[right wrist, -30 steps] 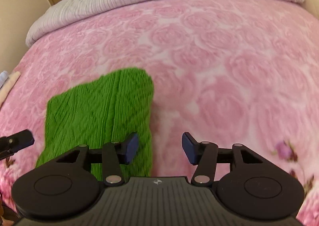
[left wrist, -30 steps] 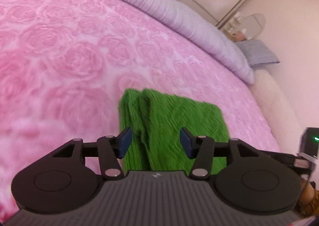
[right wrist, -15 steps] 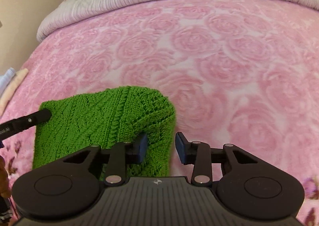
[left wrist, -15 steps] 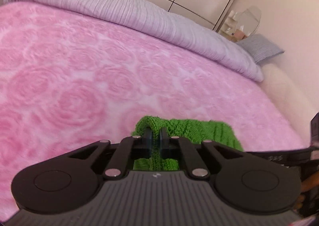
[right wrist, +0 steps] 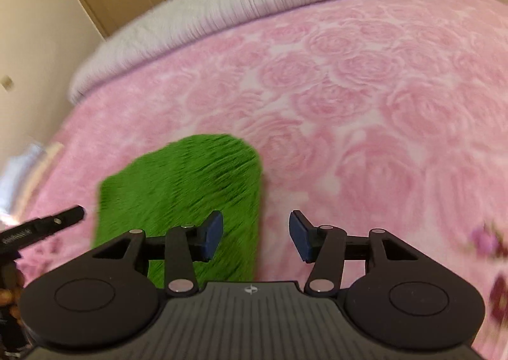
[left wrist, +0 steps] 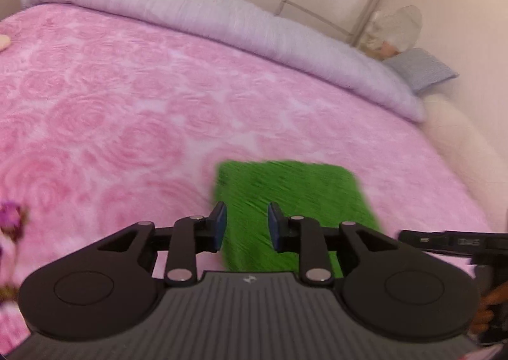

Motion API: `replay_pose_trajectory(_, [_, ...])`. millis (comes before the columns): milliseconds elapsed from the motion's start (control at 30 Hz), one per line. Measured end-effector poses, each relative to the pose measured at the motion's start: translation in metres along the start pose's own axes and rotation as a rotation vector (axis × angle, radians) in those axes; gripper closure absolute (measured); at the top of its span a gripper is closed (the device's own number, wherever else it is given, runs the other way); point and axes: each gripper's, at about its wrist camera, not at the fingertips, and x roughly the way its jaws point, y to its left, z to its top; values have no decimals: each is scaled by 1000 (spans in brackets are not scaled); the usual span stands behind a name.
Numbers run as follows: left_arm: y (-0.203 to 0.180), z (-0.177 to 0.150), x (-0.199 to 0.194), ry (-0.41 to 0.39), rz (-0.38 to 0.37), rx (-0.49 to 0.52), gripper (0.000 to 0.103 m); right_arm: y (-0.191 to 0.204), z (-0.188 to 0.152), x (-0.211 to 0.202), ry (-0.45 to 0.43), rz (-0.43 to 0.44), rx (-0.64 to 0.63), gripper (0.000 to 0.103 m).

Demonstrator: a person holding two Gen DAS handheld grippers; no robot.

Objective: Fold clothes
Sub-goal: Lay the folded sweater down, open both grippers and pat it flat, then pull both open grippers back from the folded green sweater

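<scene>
Both grippers, L (left wrist: 244, 226) & R (right wrist: 255, 234), hovering w/ jaws released over folded green knit garment (left wrist: 292, 198) on pink rose-pattern bed (left wrist: 127, 112).

left gripper (left wrist: 244, 226) jaws apart with a moderate gap, nothing between the blue pads (left wrist: 219, 224); pointed forward and tilted down; right gripper (right wrist: 255, 234) spread wider, pads (right wrist: 213, 233) empty too, same forward-down pitch; each tool's finger shows in the other's view, left one at the left edge of the right wrist view, right one at the right edge of the left wrist view; person's fingers (left wrist: 487, 306) wrapped on the right handle; both frames motion-blurred
</scene>
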Motion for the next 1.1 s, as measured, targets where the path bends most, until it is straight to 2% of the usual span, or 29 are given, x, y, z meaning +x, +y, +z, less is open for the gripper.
replay_pose_trajectory(100, [-13, -18, -17, 20, -90, -2, 81, 4, -20, -23, -26, 60, 24, 53])
replay_pose_trajectory(167, [-17, -37, -17, 61, -101, -16, 81, 11, -34, -31, -35, 113, 12, 55])
replay_pose_trajectory(233, [-15, -61, -13, 130, -120, -59, 82, 19, -47, -31, -7, 141, -23, 59])
replay_pose_trajectory(333, [-11, -89, -22, 110, -103, -116, 82, 24, -70, -15, 67, 65, -97, 62])
replay_pose_trajectory(433, [-12, -97, -37, 106, -81, -145, 86, 17, -73, -17, 78, 56, -54, 62])
replay_pose_trajectory(633, [-26, -103, -54, 114, -24, -79, 87, 29, -75, -35, 68, -16, -84, 62])
replay_pose_trajectory(733, [-36, -97, -64, 89, -9, -62, 89, 33, -84, -39, 63, -7, -99, 61])
replay_pose_trajectory(1000, [-54, -110, -49, 155, -3, 14, 86, 44, -108, -51, 49, 15, -137, 66])
replay_pose_trajectory(1100, [-42, -125, -47, 158, -15, -52, 84, 43, -121, -42, 74, -42, -152, 65])
